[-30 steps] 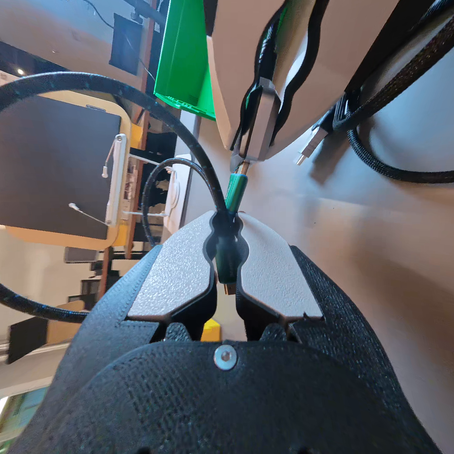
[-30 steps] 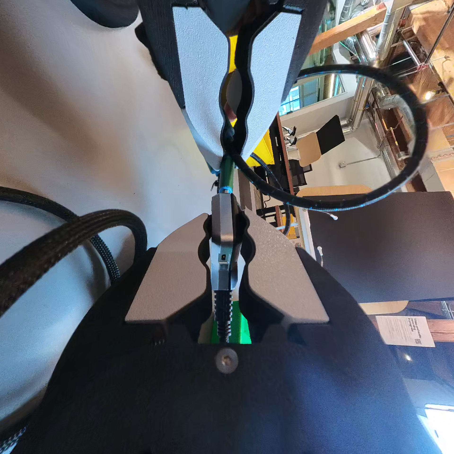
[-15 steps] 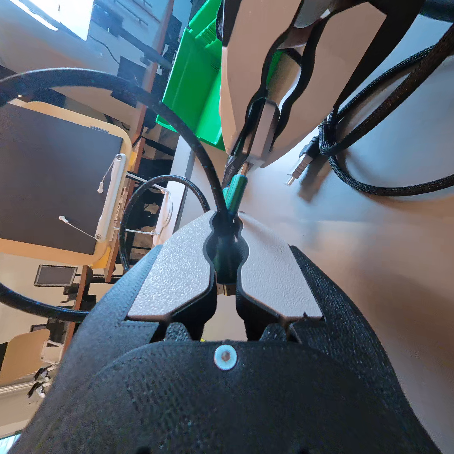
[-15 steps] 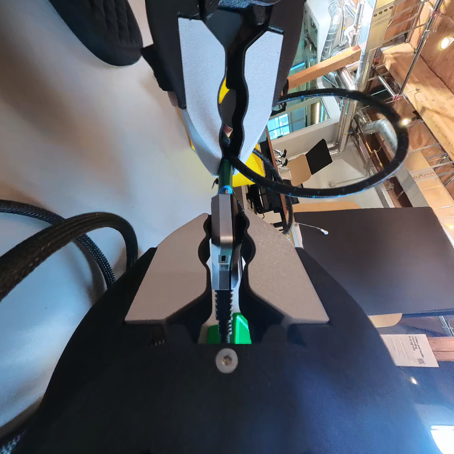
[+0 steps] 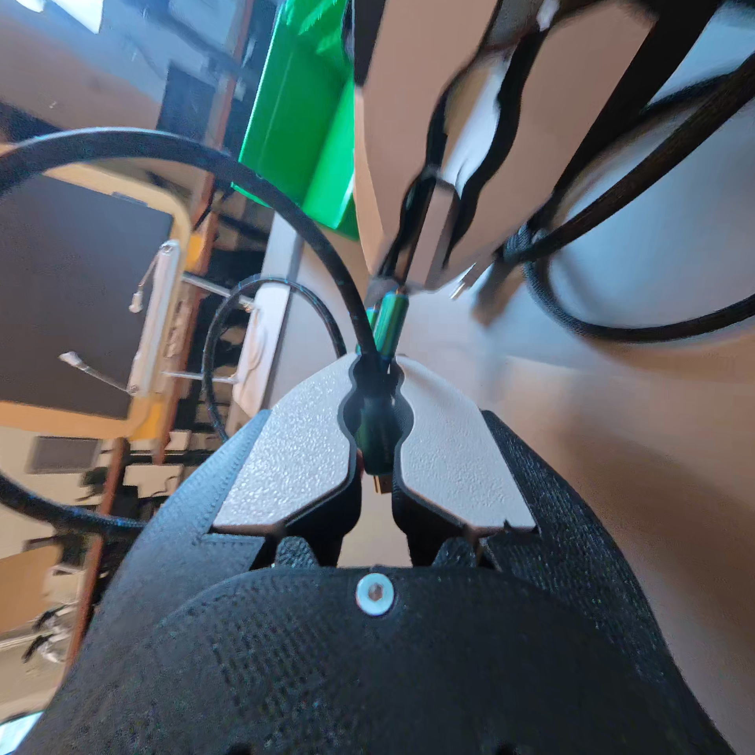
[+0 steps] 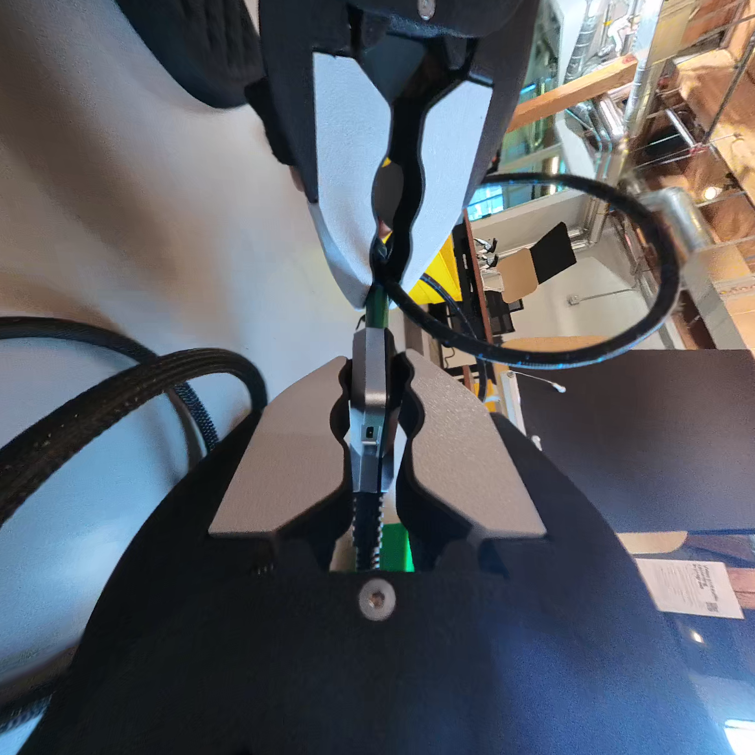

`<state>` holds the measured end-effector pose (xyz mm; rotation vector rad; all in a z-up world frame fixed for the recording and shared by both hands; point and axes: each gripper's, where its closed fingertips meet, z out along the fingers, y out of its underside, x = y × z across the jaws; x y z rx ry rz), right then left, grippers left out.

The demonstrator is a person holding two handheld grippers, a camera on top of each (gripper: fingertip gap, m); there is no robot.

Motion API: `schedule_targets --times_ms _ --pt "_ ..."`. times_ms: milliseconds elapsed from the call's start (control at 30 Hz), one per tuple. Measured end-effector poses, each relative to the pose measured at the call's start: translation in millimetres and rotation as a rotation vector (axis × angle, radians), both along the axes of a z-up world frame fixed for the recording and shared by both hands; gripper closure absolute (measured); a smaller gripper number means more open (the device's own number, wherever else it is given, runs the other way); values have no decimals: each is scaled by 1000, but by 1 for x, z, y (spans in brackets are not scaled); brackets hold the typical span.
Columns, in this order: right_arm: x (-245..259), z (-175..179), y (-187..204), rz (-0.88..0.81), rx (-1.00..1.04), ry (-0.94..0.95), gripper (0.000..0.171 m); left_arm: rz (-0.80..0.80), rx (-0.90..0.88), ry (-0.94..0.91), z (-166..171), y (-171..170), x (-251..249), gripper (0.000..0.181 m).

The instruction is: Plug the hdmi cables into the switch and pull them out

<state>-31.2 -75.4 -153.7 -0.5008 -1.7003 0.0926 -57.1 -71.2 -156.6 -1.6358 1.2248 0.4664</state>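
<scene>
My left gripper [image 5: 376,359] is shut on a green HDMI plug [image 5: 374,441] whose gold tip points back at the camera. A second green plug [image 5: 390,322] sticks out past the fingertips and meets the end of the silver switch [image 5: 435,220]. My right gripper [image 6: 376,361] is shut on that switch [image 6: 367,408], and its braided lead runs back between the fingers. The two grippers face each other tip to tip above the white table [image 6: 163,212]. In the right wrist view the green plug [image 6: 376,310] bridges the left gripper [image 6: 380,282] and the switch. The black HDMI cable [image 6: 653,286] loops away to the side.
Thick black braided cables [image 6: 122,392] lie on the table beside the right gripper and show in the left wrist view [image 5: 613,327], with a loose silver plug [image 5: 463,286] near them. A green bin [image 5: 302,122] stands at the table's far edge. A black board [image 5: 73,294] is beyond it.
The stretch of green plug showing between the two grippers has shortened a little. Both views have swung slightly and the left wrist view is now blurred. Both grips are unchanged.
</scene>
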Motion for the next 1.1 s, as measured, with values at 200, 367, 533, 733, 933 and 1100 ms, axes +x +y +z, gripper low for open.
schedule_targets --times_ms 200,367,533,733,933,1100 --pt "1 -2 -5 49 -55 -15 151 -84 -77 -158 -2 -7 4 169" --pt "-6 0 10 -10 -69 -9 148 -34 -53 -135 -1 6 -3 168" --pt "-2 -4 23 -88 -89 -55 144 -40 -51 -198 2 6 -5 168" --pt "4 4 23 -104 -104 -73 149 -99 8 -262 17 0 -5 160" --pt "37 106 54 -150 -248 171 149 -105 22 -786 88 -14 -57 136" --pt "57 223 116 -259 -131 266 149 -24 -66 -876 62 -6 -90 135"
